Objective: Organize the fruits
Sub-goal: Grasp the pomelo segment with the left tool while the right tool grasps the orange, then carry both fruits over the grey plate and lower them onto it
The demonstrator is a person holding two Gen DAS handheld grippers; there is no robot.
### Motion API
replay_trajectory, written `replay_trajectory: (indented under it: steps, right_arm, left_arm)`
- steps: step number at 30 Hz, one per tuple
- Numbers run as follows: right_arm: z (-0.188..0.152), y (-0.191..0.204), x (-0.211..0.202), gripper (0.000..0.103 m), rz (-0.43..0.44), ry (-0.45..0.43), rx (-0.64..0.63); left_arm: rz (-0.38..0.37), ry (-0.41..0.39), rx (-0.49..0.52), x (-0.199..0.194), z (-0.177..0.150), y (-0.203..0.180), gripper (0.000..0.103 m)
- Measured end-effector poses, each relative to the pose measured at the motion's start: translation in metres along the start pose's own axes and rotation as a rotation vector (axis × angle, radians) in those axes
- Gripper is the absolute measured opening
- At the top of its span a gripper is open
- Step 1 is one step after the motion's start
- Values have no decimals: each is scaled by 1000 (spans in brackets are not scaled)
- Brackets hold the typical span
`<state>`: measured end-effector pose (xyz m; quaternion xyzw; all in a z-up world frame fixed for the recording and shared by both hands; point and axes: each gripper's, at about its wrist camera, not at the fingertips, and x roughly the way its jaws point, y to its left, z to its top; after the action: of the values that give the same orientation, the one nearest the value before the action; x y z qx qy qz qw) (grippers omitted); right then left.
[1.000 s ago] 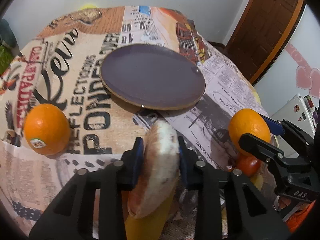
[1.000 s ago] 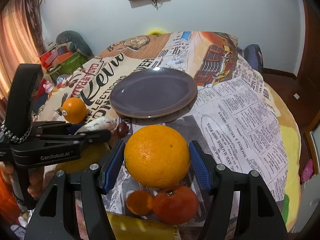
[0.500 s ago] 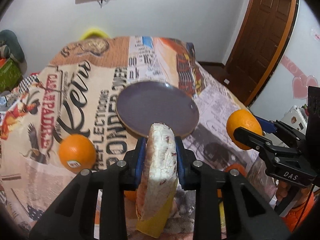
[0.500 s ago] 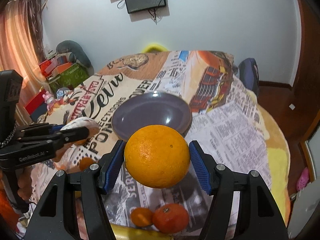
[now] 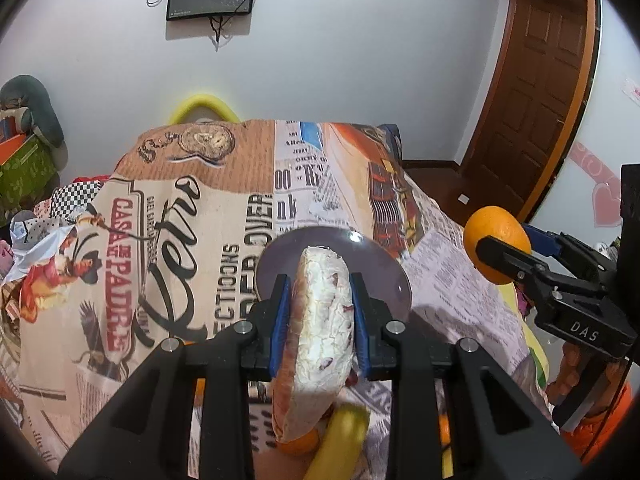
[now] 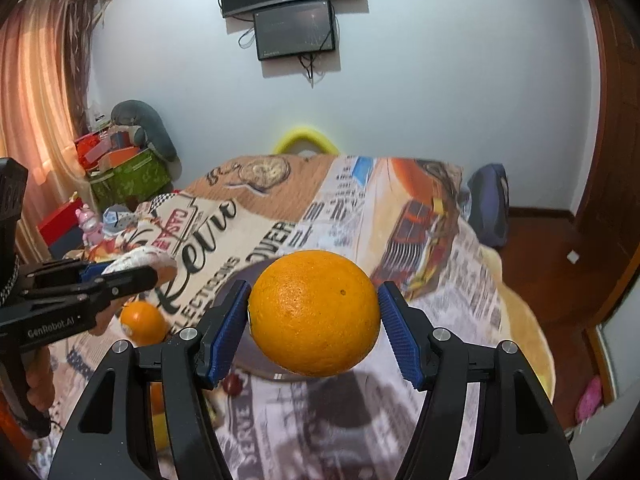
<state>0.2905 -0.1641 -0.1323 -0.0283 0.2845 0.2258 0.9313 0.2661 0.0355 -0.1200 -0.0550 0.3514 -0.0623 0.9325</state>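
Observation:
My left gripper [image 5: 320,316] is shut on a pale, pink-rinded fruit wedge [image 5: 320,328] and holds it well above the table, in front of the dark purple plate [image 5: 384,276]. My right gripper [image 6: 314,316] is shut on a large orange [image 6: 314,312], also raised; the plate [image 6: 228,296] is mostly hidden behind it. The right gripper with its orange [image 5: 496,240] shows at the right of the left wrist view. The left gripper with the wedge [image 6: 136,260] shows at the left of the right wrist view.
A second orange [image 6: 142,322], a small dark red fruit [image 6: 232,384], a banana [image 5: 340,440] and small orange fruits [image 5: 298,442] lie on the printed tablecloth [image 5: 180,220] near me. Boxes and clutter [image 6: 120,168] stand left; a wooden door [image 5: 532,100] is right.
Both grippers have risen and tilted up with their fruit; the table and plate have dropped lower and farther in both views. Both grips are unchanged.

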Motion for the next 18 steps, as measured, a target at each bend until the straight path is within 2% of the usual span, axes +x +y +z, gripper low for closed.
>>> replay_trajectory:
  steps: [5,8,9,13,18]
  right_arm:
    - [14,1,16,62,-13,-14,-25]
    - [18,-1,27,62,-17,-7,-33]
    - [19,-2,33,62,-15,-1,-37]
    - [20,-3,48,62,-10,14,-41]
    - [15,-8,70,62,1,62,-32]
  left_arm:
    - [10,-9,9,16,14,4,29]
    - [19,-9,7,28,20,9,24]
    - [21,-15,7,31,24,11,19]
    - [13,-48,6,38,34,15,17]
    - [23,7,-20,60,34,26,16]
